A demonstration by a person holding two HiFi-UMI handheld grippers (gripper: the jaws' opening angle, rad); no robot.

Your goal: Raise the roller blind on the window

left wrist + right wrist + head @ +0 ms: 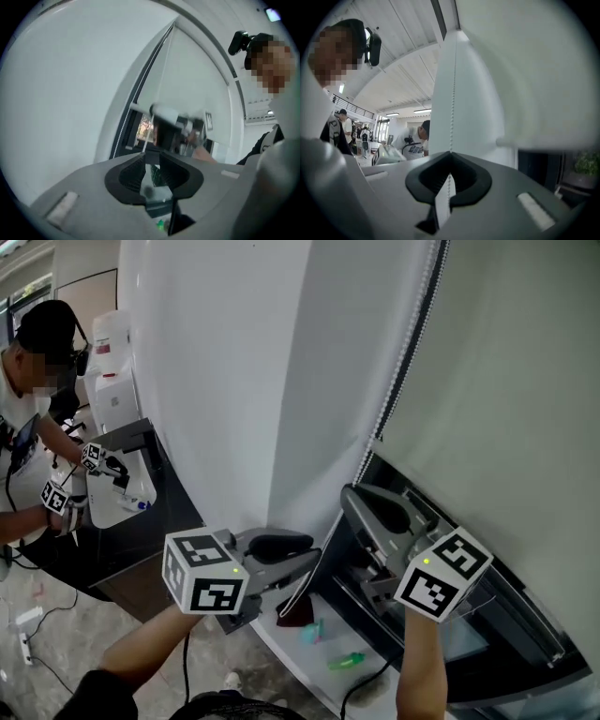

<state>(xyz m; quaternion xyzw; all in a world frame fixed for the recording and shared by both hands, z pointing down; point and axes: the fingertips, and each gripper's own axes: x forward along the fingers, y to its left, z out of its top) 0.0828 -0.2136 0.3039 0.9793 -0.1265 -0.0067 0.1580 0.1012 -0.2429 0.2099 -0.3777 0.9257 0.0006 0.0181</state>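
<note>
The pale roller blind (506,381) hangs at the right of the head view, over a dark window frame (497,615). Its white bead chain (398,371) runs down the blind's left edge. My right gripper (350,495) points up at the chain's lower end. In the right gripper view the bead chain (453,93) drops straight into the right gripper (450,177), whose jaws are shut on it. My left gripper (316,555) is lower and to the left, open, with nothing pressed between its pads. In its own view the left gripper (157,176) shows a clear gap, and the chain (147,138) passes just beyond it.
A white wall column (216,381) stands left of the blind. Below, the sill holds a dark red object (298,610) and small green and teal items (347,660). At far left another person (28,381) works with grippers at a counter (122,488).
</note>
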